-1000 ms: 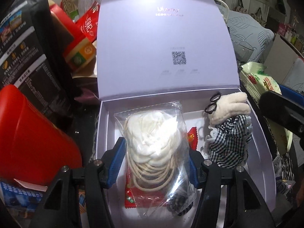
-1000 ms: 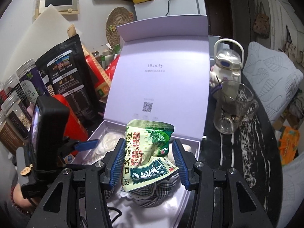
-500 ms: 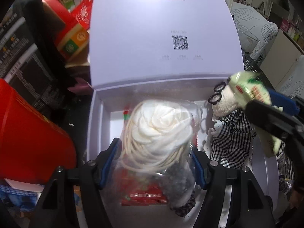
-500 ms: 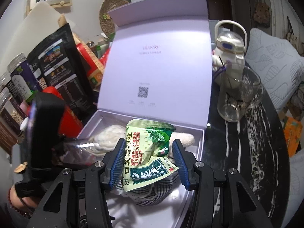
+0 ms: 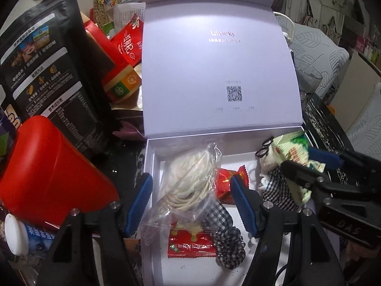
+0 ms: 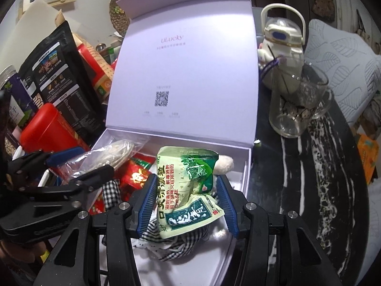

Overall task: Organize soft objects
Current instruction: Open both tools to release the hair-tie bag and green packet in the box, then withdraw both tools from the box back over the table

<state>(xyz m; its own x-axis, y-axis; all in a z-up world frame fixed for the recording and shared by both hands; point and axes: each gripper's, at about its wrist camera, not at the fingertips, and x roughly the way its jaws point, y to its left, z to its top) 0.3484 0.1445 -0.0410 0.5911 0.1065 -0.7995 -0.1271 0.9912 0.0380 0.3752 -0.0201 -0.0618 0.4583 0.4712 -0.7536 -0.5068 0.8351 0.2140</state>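
A lilac gift box [image 5: 152, 162] stands with its lid up. In it lie a clear bag of white cord [image 5: 190, 181], red sachets [image 5: 188, 245], a checked scrunchie [image 5: 228, 245] and a plush toy in checked cloth [image 5: 276, 183]. My left gripper [image 5: 191, 202] is open astride the bag, its blue pads clear of the plastic. My right gripper [image 6: 187, 202] is shut on a green packet [image 6: 185, 190] and hovers just over the plush toy at the box's right end. The left wrist view shows that packet [image 5: 293, 152] too.
A red tin [image 5: 52, 171], a black pouch [image 5: 47, 71] and red packets crowd the box's left side. To its right, a glass mug [image 6: 297, 104] and a white bottle [image 6: 281, 38] stand on the black marbled table [image 6: 321, 166].
My left gripper has widened and let go of the cord bag, which now rests in the box. The right gripper has come down over the box with the green packet.
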